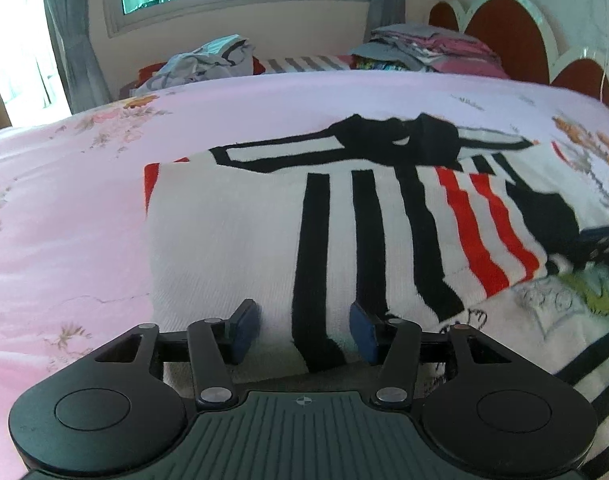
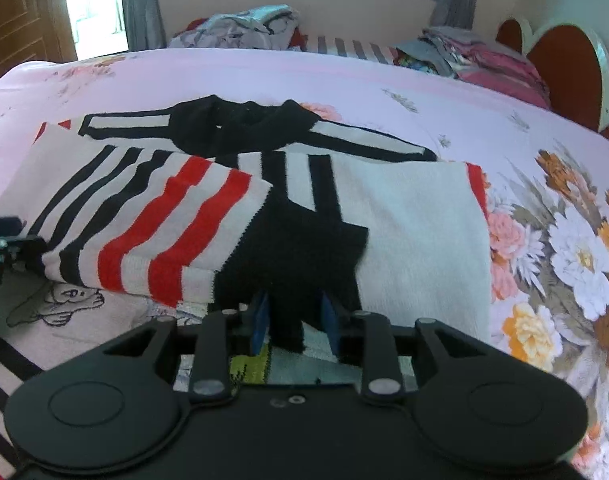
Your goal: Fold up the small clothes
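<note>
A small white knit sweater [image 1: 232, 232] with black and red stripes lies flat on the pink floral bedspread [image 1: 64, 216]. One sleeve is folded across its body, showing red stripes [image 2: 164, 232] and a black cuff [image 2: 300, 248]. My left gripper [image 1: 304, 330] is open, its blue pads either side of a black stripe at the sweater's near hem. My right gripper [image 2: 294, 322] has its pads around the black cuff of the folded sleeve [image 2: 288, 320], a small gap showing at each pad. The left gripper shows at the left edge of the right wrist view [image 2: 0, 248].
A stack of folded clothes [image 1: 432, 48] sits at the far right by the red headboard [image 1: 504, 32]. A pile of unfolded clothes [image 1: 208, 60] lies at the far side of the bed. Another garment with cartoon prints [image 2: 56, 304] lies under the sweater's near edge.
</note>
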`<state>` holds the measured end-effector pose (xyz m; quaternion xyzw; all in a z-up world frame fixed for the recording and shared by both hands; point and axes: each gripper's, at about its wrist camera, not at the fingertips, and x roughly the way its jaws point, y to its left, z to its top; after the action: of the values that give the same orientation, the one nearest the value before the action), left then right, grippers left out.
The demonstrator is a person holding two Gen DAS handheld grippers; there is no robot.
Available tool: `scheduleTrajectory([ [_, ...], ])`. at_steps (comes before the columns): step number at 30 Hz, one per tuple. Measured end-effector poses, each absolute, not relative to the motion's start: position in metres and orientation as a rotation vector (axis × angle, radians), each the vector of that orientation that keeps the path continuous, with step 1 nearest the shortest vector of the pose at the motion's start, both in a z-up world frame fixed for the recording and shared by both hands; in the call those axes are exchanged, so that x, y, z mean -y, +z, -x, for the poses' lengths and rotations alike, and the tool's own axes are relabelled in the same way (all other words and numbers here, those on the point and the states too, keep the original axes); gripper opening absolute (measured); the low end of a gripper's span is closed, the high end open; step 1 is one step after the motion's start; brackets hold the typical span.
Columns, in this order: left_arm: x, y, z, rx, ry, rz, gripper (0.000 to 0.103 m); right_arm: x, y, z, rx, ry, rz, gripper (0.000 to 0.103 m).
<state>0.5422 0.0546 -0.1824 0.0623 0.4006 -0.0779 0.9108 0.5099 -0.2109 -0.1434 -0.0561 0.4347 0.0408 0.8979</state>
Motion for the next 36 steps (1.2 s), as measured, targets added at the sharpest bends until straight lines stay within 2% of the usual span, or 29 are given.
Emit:
scheduleTrajectory([
  [2, -0.053, -0.178, -0.534, -0.825, -0.144, -0.139, 0.06, 0.217, -0.133, -0.493, -0.857, 0.11, 0.087, 0.03],
  [5, -0.053, -0.174, -0.513, -0.809, -0.122, -0.157, 0.087, 0.231, -0.128, -0.464, -0.85, 0.121, 0.046, 0.032],
  [6, -0.053, -0.174, -0.506, -0.811, -0.125, -0.158, 0.092, 0.237, -0.128, -0.453, -0.849, 0.115, 0.039, 0.033],
  [19, -0.055, -0.165, -0.391, -0.799, -0.077, -0.177, 0.093, 0.289, -0.122, -0.34, -0.851, 0.101, -0.047, 0.037],
  [22, -0.061, -0.164, -0.366, -0.792, -0.065, -0.168, 0.093, 0.295, -0.121, -0.317, -0.853, 0.118, -0.061, 0.042],
  [24, -0.067, -0.165, -0.348, -0.791, -0.059, -0.163, 0.092, 0.3, -0.122, -0.3, -0.863, 0.139, -0.074, 0.049],
  [34, -0.1, -0.184, -0.275, -0.852, -0.031, -0.082, 0.092, 0.33, -0.143, -0.232, -0.916, 0.165, -0.225, 0.049],
  [35, -0.101, -0.184, -0.273, -0.859, -0.039, -0.069, 0.089, 0.332, -0.143, -0.228, -0.917, 0.173, -0.241, 0.049],
  [36, -0.102, -0.184, -0.27, -0.865, -0.051, -0.05, 0.079, 0.335, -0.144, -0.223, -0.916, 0.186, -0.261, 0.049],
])
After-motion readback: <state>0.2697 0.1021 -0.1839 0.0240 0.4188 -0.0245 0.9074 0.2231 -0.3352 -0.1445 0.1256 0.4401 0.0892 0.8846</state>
